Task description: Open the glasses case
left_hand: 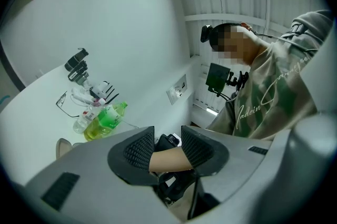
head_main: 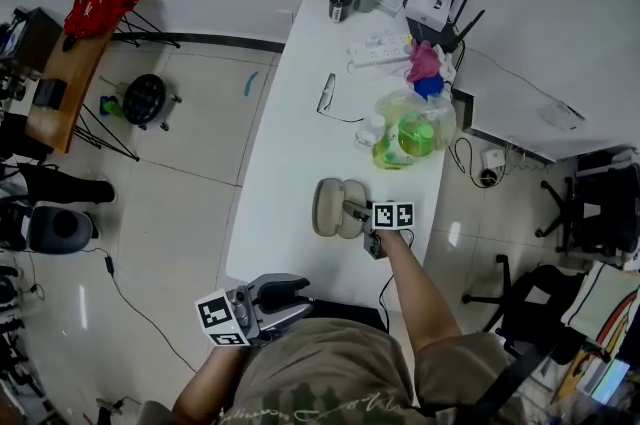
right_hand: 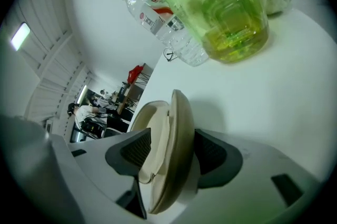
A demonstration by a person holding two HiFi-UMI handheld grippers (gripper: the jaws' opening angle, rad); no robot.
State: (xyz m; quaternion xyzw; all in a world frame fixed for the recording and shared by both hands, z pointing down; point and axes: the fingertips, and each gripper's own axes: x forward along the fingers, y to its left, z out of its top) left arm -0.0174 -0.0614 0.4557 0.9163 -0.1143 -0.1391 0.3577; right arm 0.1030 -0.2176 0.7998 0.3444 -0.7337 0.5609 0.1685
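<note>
Right hand-held gripper: jaws slack around glasses case lid. Risk: unsupported lid flops shut. Left hand-held gripper: jaws apart, empty.

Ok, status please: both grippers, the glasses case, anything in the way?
Left gripper open, empty, held back. Right gripper open around one shell of the glasses case. Case lies open. Green bottles beyond it, apart, nothing blocking.
</note>
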